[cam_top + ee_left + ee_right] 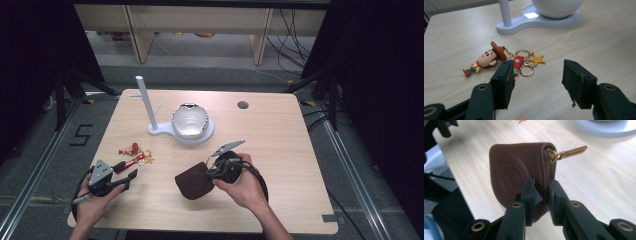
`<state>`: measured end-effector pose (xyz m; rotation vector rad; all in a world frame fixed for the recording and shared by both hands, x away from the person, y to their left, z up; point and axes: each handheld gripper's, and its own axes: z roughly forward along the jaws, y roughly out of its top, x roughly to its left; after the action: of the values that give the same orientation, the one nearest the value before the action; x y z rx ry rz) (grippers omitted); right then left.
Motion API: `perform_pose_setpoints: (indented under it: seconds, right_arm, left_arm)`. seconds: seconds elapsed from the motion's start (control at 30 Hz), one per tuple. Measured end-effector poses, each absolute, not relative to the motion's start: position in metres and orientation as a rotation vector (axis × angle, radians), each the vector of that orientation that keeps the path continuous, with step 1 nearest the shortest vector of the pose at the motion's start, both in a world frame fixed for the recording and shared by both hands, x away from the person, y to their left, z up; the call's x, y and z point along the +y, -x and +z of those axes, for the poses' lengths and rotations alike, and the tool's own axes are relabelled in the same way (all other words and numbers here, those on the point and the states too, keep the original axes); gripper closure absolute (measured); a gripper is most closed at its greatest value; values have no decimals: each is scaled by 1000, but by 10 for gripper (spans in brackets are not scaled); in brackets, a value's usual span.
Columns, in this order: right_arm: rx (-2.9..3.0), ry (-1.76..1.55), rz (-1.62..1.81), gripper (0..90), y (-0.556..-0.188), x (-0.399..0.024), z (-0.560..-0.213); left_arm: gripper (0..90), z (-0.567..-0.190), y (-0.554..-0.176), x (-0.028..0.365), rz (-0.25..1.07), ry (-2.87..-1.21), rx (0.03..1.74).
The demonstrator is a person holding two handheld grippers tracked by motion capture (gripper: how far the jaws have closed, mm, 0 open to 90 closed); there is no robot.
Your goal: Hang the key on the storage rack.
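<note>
Dark curtains hang on both sides of the room, and pale wooden cabinets stand at the back on a grey floor. Near the middle sits a light wooden table with a small round hole close to its far edge. A white stand with a tall post holds a shiny bowl near the far middle of the tabletop.

By the front left corner, a hand holds the left gripper low over the wood. Its jaws are spread wide with nothing between them. Just past them lies a cowboy keychain with a red tag, rings and a gold star.

Near the front edge, right of the middle, the other hand holds the right gripper. Its jaws squeeze the edge of a brown pouch, next to its gold zipper pull. The pouch is tipped up on its side.
</note>
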<state>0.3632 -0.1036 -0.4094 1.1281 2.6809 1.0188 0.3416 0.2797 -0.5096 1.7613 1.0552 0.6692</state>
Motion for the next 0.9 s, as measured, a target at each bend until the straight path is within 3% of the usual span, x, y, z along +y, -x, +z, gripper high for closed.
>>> perform_pose_setpoints:
  seconds: [0.9]
  right_arm:
    - [2431, -758, 903, 773, -383, -112, -387]
  left_arm:
    - [423, -510, -341, 279, 675, -1761, 1049]
